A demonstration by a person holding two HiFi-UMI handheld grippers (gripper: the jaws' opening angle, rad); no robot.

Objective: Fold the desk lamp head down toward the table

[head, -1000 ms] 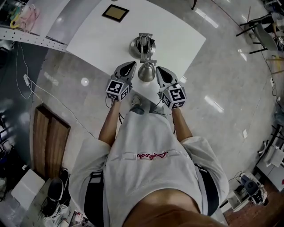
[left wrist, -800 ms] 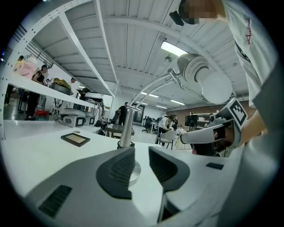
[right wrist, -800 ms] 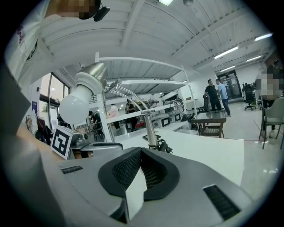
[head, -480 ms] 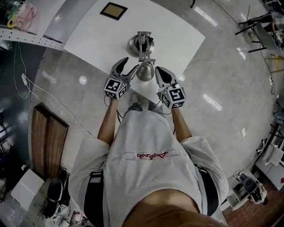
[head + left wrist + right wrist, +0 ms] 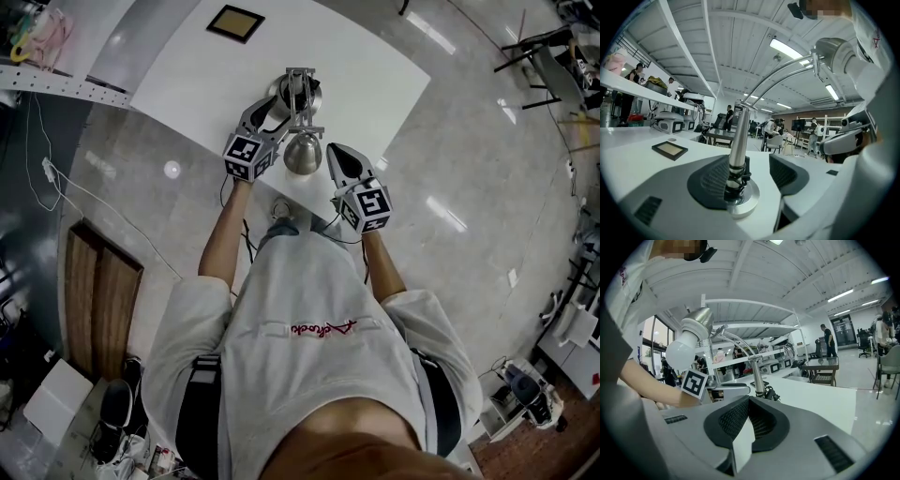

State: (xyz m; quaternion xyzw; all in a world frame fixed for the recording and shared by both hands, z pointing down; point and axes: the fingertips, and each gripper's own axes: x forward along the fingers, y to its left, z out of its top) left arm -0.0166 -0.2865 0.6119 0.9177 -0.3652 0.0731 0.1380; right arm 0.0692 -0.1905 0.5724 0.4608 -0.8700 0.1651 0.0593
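Left gripper (image 5: 751, 174), jaws just opened wide, straddles the lamp post (image 5: 738, 136) low down. Right gripper (image 5: 749, 420), jaws together, hovers near that post.

Lamp base mostly masked
In the head view the lamp base (image 5: 317, 94) is partly covered by the left gripper (image 5: 274, 111); in the right gripper view it is hidden behind the right gripper (image 5: 749, 400).
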